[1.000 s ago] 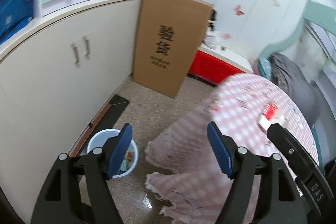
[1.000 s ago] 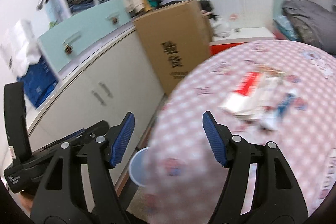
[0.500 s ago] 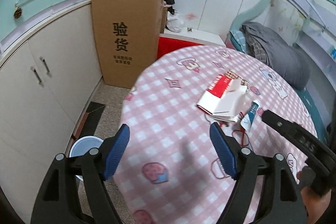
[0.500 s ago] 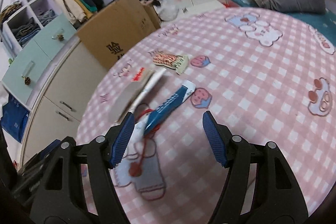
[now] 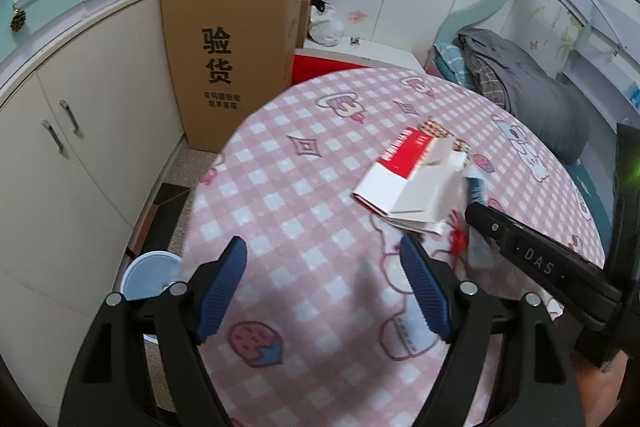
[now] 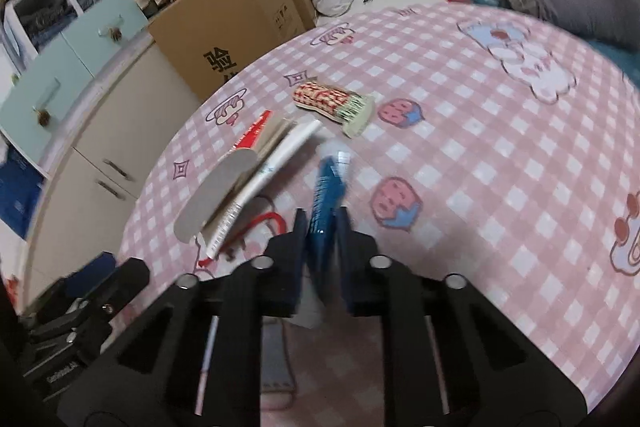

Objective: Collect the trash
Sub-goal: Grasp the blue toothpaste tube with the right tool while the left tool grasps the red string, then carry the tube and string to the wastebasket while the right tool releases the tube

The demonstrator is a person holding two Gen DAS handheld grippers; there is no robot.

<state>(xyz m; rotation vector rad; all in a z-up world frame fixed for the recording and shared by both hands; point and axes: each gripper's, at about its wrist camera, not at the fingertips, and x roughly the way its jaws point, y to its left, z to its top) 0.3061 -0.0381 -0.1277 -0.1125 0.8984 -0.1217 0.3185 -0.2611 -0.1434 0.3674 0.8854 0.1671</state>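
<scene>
Trash lies on the pink checked round table [image 5: 304, 195]: a flattened red and white carton [image 5: 408, 183] [image 6: 248, 163], a red and cream wrapper [image 6: 332, 101], a red string [image 6: 260, 221] and a blue tube [image 6: 326, 195]. My right gripper [image 6: 322, 227] is shut on the blue tube, which points away from me. My left gripper [image 5: 324, 283] is open and empty above the table's near left part, short of the carton. A white bin [image 5: 150, 275] stands on the floor left of the table.
A tall cardboard box [image 5: 232, 55] leans on the cream cabinets [image 5: 72, 155] beyond the table. A bed with grey bedding [image 5: 520, 87] lies at the right. The right gripper's body [image 5: 540, 263] reaches in at the left wrist view's right side.
My right gripper has closed on the blue tube; it was open half a second ago. My left gripper swung from the bin and floor to over the table.
</scene>
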